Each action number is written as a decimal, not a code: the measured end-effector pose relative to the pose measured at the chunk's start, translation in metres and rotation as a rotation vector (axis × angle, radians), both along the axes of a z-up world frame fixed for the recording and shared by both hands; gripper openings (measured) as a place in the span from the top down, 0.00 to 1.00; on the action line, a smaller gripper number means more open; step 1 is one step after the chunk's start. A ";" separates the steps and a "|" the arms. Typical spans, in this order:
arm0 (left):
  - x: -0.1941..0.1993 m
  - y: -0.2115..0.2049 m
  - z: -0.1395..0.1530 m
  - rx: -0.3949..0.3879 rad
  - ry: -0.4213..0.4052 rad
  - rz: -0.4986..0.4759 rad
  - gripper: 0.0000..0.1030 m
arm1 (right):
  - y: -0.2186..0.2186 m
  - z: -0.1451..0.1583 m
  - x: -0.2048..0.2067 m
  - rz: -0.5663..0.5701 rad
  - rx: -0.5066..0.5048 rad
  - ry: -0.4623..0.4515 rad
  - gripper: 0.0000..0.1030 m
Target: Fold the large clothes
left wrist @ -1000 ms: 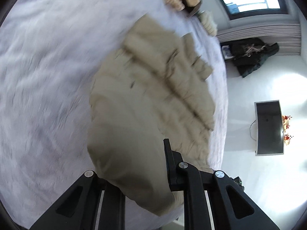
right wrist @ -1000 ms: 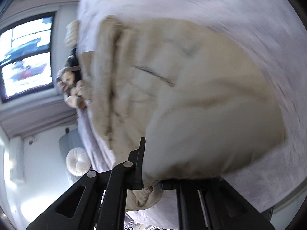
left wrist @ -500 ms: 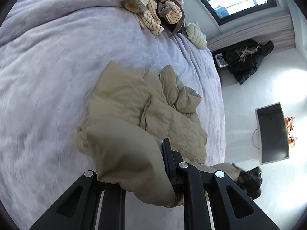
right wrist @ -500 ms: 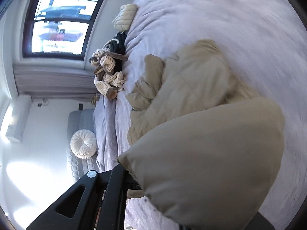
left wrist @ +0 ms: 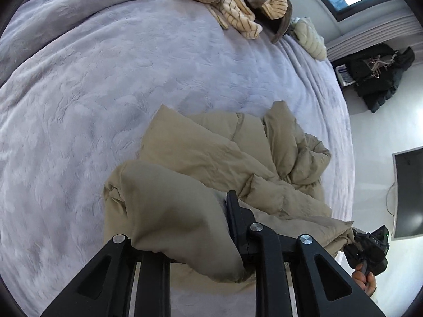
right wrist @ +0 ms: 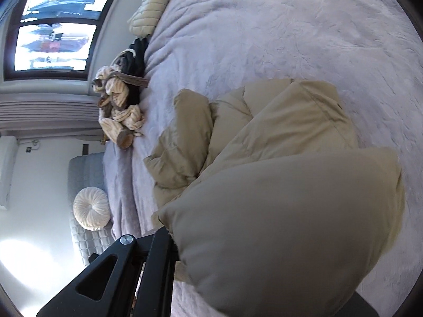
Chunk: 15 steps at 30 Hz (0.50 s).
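Note:
A large beige padded jacket (left wrist: 224, 158) lies crumpled on a lilac bed cover (left wrist: 105, 79). My left gripper (left wrist: 201, 240) is shut on a puffy edge of the jacket, which bulges over its left finger. In the right wrist view the same jacket (right wrist: 264, 137) spreads across the bed cover (right wrist: 290, 26). My right gripper (right wrist: 224, 264) is shut on another edge of it; the fabric hides its right finger. The right gripper also shows in the left wrist view (left wrist: 368, 245), at the jacket's far corner.
A pile of striped cream clothes (left wrist: 238, 5) and a cream puffer item (left wrist: 309, 37) lie at the bed's far edge. Dark clothes (left wrist: 375, 71) and a monitor (left wrist: 407, 192) stand beyond the bed. A round white cushion (right wrist: 91, 208) sits on a grey seat.
Both grippers have lowered the held jacket edges toward the bed. The jacket, spread and lifted a second ago, now lies bunched on the cover.

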<state>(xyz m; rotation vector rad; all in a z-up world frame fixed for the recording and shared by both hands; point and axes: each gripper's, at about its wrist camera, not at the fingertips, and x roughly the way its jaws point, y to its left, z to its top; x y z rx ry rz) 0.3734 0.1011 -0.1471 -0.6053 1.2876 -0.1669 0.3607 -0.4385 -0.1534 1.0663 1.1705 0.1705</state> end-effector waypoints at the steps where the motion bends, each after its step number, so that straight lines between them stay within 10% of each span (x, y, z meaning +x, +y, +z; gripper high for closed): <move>1: 0.001 -0.001 0.000 0.004 0.008 -0.007 0.76 | 0.001 -0.002 0.003 0.004 -0.006 0.008 0.87; 5: -0.007 0.001 0.022 0.076 -0.073 -0.001 0.08 | 0.002 0.001 0.008 0.041 -0.046 0.020 0.83; 9: -0.018 0.010 0.046 0.131 -0.154 -0.002 0.08 | 0.003 0.019 0.007 0.080 -0.078 -0.030 0.30; 13: -0.024 0.010 0.059 0.215 -0.213 -0.005 0.09 | 0.007 0.049 -0.004 0.142 -0.186 -0.123 0.31; 15: -0.023 -0.001 0.053 0.224 -0.229 -0.051 0.27 | 0.011 0.054 -0.010 0.175 -0.265 -0.136 0.57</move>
